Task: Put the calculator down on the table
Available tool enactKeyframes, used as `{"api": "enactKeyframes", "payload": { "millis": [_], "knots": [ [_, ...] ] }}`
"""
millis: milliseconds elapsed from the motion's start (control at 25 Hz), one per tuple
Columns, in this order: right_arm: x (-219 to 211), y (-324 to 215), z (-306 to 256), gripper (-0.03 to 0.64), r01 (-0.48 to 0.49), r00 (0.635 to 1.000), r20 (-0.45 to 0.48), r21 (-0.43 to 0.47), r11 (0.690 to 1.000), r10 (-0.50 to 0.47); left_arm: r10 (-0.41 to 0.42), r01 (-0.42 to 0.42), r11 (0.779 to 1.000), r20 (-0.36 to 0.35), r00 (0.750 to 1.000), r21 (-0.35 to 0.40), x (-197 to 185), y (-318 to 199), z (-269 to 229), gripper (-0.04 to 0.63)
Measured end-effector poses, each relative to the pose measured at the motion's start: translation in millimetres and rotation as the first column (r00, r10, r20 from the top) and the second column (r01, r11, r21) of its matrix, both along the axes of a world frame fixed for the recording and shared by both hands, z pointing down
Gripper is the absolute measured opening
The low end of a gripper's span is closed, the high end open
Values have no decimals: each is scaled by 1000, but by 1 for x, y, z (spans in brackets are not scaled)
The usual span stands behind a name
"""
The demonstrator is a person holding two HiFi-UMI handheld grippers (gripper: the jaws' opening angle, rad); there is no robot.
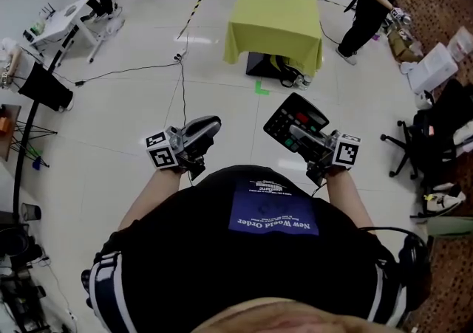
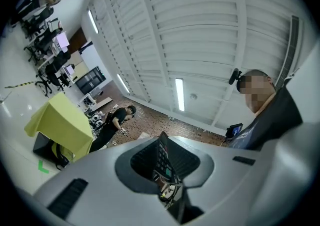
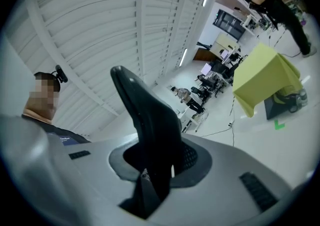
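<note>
Both grippers held out in front of the torso, well apart.

Left gripper (image 1: 210, 131) has its jaws slightly apart and gripping nothing. Right gripper (image 1: 301, 134) is clamped on the calculator (image 1: 293, 117). Both forearms are bent forward, elbows at the sides.

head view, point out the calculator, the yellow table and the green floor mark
calculator (image 1: 294, 119), head view, middle of its face
yellow table (image 1: 275, 21), head view, centre of cloth top
green floor mark (image 1: 261, 88), head view, on the tape

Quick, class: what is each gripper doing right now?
Left gripper: jaws apart, holding nothing.
Right gripper: closed on the calculator.
</note>
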State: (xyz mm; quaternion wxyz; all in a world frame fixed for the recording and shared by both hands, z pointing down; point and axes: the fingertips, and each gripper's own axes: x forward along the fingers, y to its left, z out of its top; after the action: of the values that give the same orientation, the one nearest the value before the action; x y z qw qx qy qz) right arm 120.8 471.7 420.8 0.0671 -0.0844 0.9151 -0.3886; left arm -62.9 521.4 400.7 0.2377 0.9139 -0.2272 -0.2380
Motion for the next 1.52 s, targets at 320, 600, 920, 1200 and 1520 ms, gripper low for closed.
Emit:
{"api": "enactKeyframes", "payload": {
  "millis": [320,600,920,1200,1520],
  "knots": [
    [4,-78,20,72,-36,999,-14,-56,998,36,55,-54,998,1,999,-37,9,-84,7,60],
    [-21,-169,12,72,-109,994,-31,-19,994,108,151,-151,989,-25,988,4,-12,-189,16,60],
    [-79,-281,6,72,-199,980,-27,-23,980,199,222,-224,974,51,974,30,-85,-306,10,60],
    [-83,-361,25,72,-197,978,-82,-79,977,191,208,-208,978,7,978,5,-91,-386,21,60],
    [-67,-497,27,72,-52,998,-49,-92,994,48,67,-66,997,54,996,-28,-68,-496,23,60]
  ]
}}
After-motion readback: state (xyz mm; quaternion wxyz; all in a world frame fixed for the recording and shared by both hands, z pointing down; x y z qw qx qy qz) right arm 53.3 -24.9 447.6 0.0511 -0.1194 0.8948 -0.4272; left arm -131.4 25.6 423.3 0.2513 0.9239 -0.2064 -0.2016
